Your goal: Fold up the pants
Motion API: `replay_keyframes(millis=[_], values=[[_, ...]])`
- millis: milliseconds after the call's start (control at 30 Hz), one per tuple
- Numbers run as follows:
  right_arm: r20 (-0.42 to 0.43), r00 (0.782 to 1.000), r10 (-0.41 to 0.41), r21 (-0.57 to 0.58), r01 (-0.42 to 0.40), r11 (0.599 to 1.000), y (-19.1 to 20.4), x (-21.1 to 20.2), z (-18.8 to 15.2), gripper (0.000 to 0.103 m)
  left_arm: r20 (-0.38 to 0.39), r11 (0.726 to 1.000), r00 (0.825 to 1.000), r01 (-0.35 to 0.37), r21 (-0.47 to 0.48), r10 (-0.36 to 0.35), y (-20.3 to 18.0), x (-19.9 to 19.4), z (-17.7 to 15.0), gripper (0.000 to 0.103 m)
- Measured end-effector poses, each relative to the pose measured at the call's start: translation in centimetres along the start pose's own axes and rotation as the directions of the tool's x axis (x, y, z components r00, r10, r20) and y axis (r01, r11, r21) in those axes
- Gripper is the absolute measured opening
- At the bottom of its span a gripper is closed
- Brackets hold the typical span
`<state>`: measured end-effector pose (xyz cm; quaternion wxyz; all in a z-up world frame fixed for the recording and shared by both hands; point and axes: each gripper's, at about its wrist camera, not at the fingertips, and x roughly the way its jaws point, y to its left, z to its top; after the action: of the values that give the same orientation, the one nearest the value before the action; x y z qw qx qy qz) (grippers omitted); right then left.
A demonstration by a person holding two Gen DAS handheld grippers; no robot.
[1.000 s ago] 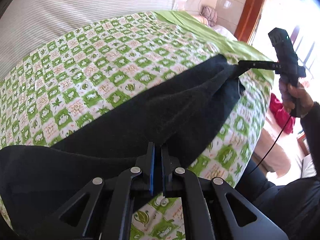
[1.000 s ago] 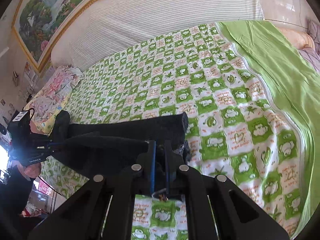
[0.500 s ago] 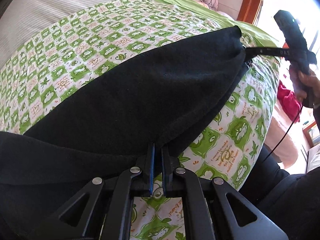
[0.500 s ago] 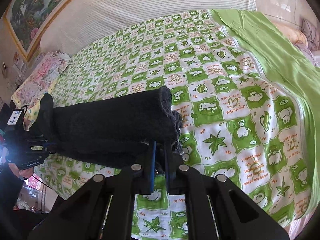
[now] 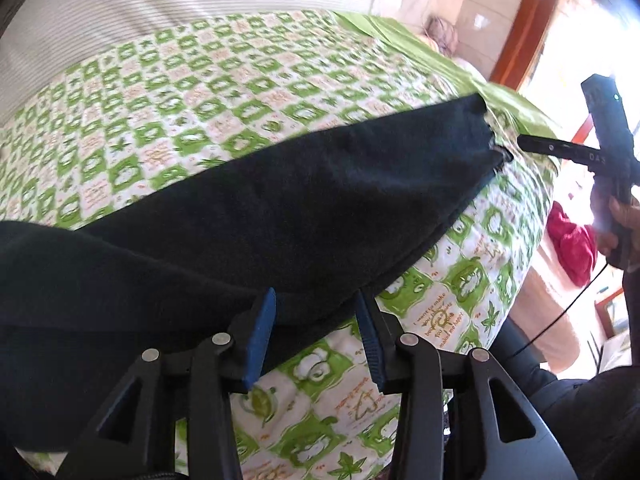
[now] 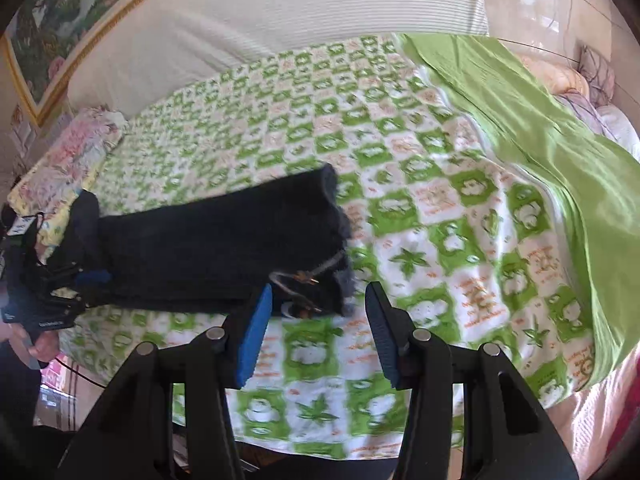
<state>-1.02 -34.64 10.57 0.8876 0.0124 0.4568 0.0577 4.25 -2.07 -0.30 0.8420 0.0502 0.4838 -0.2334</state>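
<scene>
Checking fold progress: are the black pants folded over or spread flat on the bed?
Folded over: the black pants lie as one doubled strip on the bedspread, stacked edges at the end.

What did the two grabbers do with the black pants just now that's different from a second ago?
Both let go. The left gripper and right gripper, each pinched shut on the black pants earlier, now stand open, backed off the cloth. The pants were carried forward over the bed and now lie folded flat. The bed cover and pillow stayed put.

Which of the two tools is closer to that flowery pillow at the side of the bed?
The left tool. It sits just in front of the flowery pillow, at the pants' near end. The right tool is at the far end, open.
</scene>
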Motion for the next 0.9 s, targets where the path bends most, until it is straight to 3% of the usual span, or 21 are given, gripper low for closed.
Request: replay_keyframes(millis=[200,500,900], values=[[-0.002,0.996,0.084,-0.069,-0.084,0.994,5.0,1.3,1.2,0.05,0.022,0.993,0.999,-0.044,-0.105,0.047,3.5,-2.0,-0.3,0.042],[-0.085,0.976,0.203,-0.131,-0.212,0.968,11.5,5.8,1.9,0.05,0.053,0.967,0.991,-0.109,-0.231,0.125,8.3,-4.8,-1.4,0.042],[-0.167,0.943,0.288,-0.192,-0.318,0.929,17.2,9.3,3.3,0.05,0.047,0.893,0.959,-0.241,-0.379,0.279,16.8,-8.8,-2.5,0.043]])
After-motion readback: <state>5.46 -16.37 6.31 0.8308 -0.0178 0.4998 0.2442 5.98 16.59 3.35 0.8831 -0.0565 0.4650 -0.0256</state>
